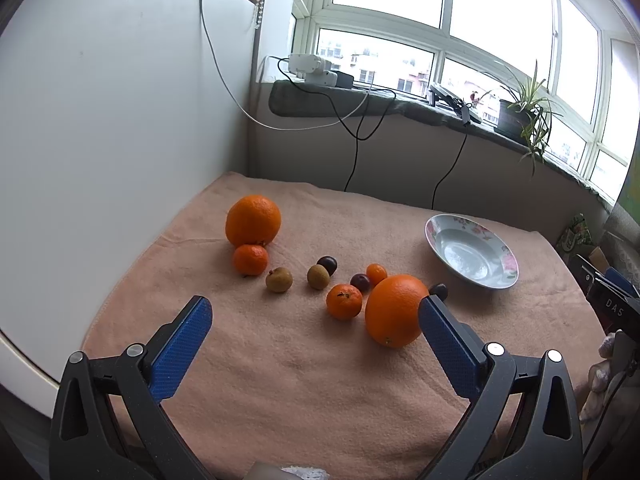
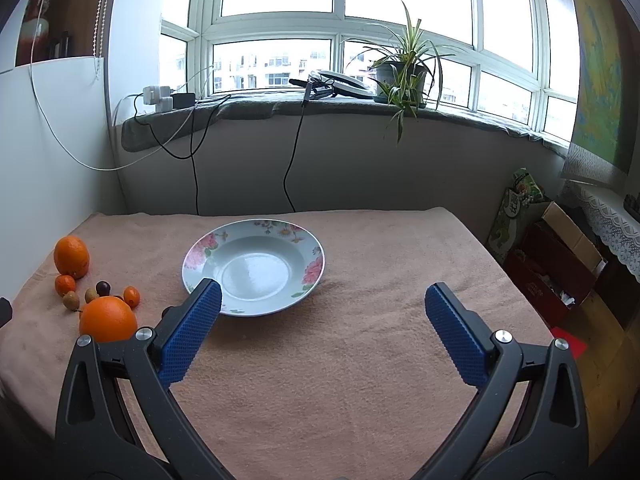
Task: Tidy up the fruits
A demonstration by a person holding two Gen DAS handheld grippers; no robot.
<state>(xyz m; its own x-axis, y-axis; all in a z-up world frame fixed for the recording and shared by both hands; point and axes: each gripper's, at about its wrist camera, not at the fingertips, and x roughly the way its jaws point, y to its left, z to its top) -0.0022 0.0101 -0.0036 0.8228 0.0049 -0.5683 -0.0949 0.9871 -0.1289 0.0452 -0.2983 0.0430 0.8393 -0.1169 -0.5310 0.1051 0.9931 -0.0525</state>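
Hovering left claw (image 1: 316, 312) spread wide, empty, right claw (image 2: 323, 300) likewise, above towel (image 2: 320, 360)

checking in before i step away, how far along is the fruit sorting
Nothing looks done: the floral plate is empty. Nothing is in hand; the left gripper and right gripper are both open. All fruit, including the near orange, lies on the towel.
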